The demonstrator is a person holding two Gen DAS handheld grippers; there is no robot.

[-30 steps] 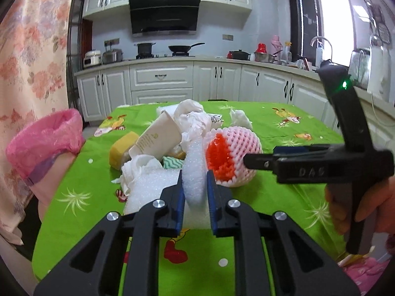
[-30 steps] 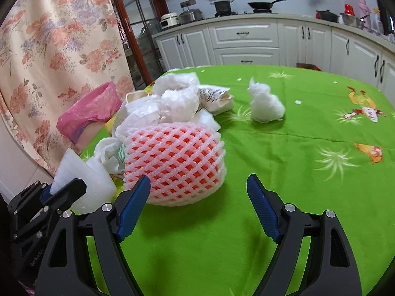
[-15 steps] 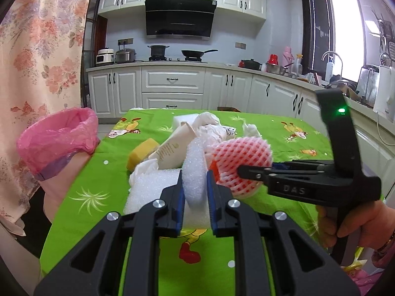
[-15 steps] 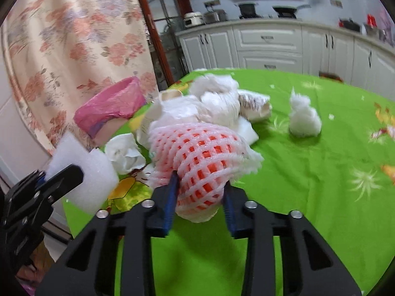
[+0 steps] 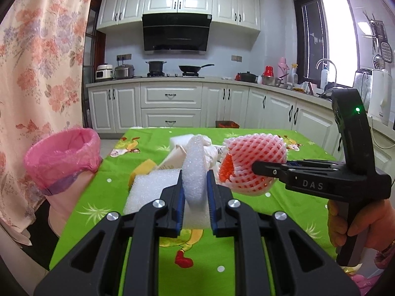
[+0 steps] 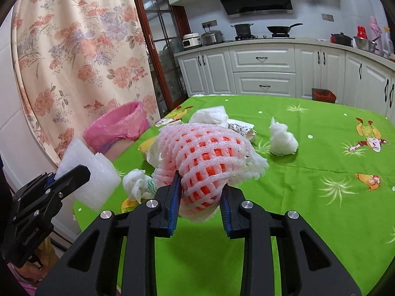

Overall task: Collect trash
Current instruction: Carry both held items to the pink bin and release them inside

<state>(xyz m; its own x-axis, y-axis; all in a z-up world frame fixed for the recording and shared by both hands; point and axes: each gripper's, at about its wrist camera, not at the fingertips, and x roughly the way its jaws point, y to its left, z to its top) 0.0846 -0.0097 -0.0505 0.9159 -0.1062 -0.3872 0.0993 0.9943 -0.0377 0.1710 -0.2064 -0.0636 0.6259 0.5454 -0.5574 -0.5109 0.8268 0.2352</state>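
Clamped tight, left gripper (image 5: 195, 187) on a white foam sheet (image 5: 193, 172), blue pads pressing both faces, sheet standing on edge and folded, lower part hanging toward the near side. Lifted clear of the table (image 5: 246, 197).

Squeezed likewise, right gripper (image 6: 200, 202) on a pink foam net (image 6: 202, 157), jaws having just closed in from wide; net pinched at its lower end, orange showing through the mesh, bulk bulging up and toward the far side. Raised off the green cloth. Seen from the left wrist, same net (image 5: 254, 165) at centre right, black right tool beside it with a green light lit, a hand (image 5: 350, 224) round its handle at far right.

Left on the table: crumpled white wads (image 6: 281, 138) toward the far right, another small wad (image 6: 135, 182) near left, a yellow sponge (image 5: 143, 170) and a white tube partly hidden behind the sheet.

Pink-lined bin (image 5: 64, 157) at the left table edge, mouth open, beside a floral curtain (image 5: 37, 74). White kitchen cabinets and a stove along the far wall.
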